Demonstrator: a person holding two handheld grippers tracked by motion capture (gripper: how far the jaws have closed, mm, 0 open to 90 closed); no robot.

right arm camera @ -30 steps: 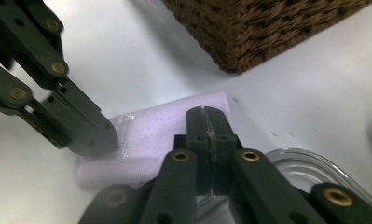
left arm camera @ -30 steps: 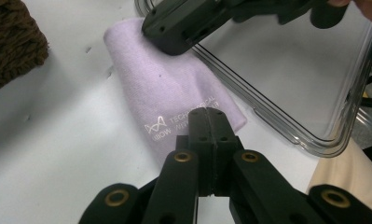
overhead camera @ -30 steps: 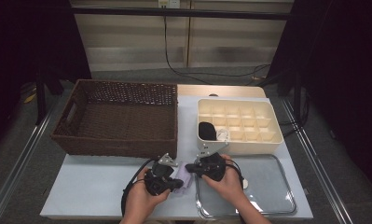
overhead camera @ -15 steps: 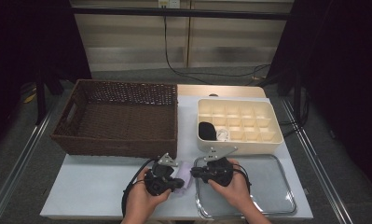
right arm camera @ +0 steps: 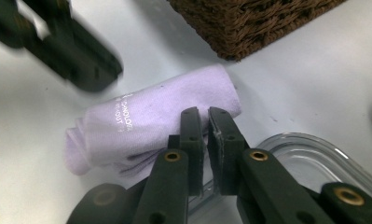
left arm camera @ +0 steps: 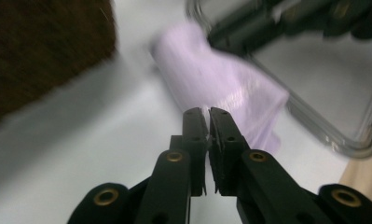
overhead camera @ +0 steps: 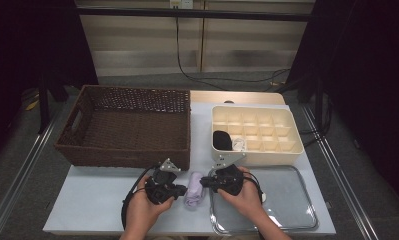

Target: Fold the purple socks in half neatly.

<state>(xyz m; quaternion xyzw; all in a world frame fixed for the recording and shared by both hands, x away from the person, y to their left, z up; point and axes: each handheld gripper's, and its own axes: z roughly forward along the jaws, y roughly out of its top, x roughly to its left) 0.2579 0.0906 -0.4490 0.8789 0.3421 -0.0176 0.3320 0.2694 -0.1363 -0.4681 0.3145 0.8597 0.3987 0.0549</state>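
Sock: while it lies rolled between our two grippers, we treat the lilac sock as the thing to shape; it rests on the white table, just beside the clear tray.
Left gripper: jaws all but closed, nothing between them; the sock sits just ahead of the tips.
Right gripper: likewise nearly closed and empty, tips at the roll's near edge.
Advice: we judge that we must part the jaws before pinching each end of the roll, or the tips will only push it.
Basket: we keep clear of its corner beyond the sock.
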